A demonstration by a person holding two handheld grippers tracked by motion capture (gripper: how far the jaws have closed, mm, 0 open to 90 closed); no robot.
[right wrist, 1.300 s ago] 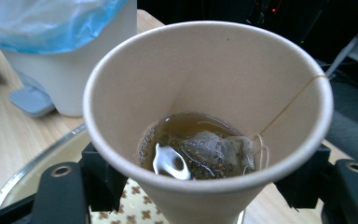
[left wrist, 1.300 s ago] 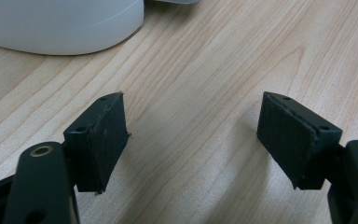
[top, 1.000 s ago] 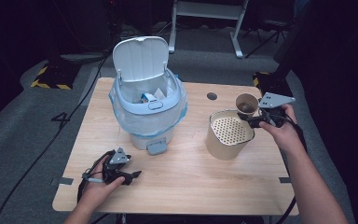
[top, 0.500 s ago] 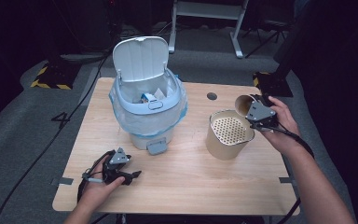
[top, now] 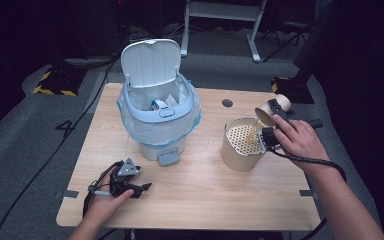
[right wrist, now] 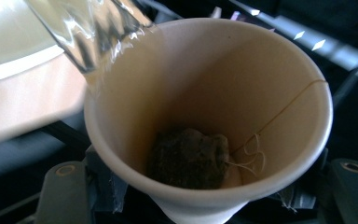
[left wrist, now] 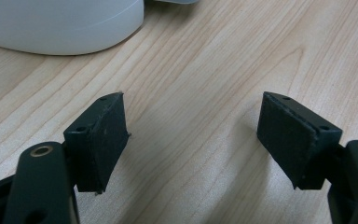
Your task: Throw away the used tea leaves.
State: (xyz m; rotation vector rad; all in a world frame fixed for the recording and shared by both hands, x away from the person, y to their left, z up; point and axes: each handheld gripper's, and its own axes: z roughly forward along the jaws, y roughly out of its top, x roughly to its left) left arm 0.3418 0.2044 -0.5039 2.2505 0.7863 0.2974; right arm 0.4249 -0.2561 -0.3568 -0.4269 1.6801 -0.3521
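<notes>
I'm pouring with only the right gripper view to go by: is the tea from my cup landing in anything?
Observer: Yes. The stream from the paper cup falls onto the perforated top of the tan canister.
Operator: Where are my left tongs?
Observer: The left tongs rest open on the table, holding nothing.
Operator: Is the bin ready for the cup?
Observer: The pedal bin stands left of the canister with its lid up.
</notes>
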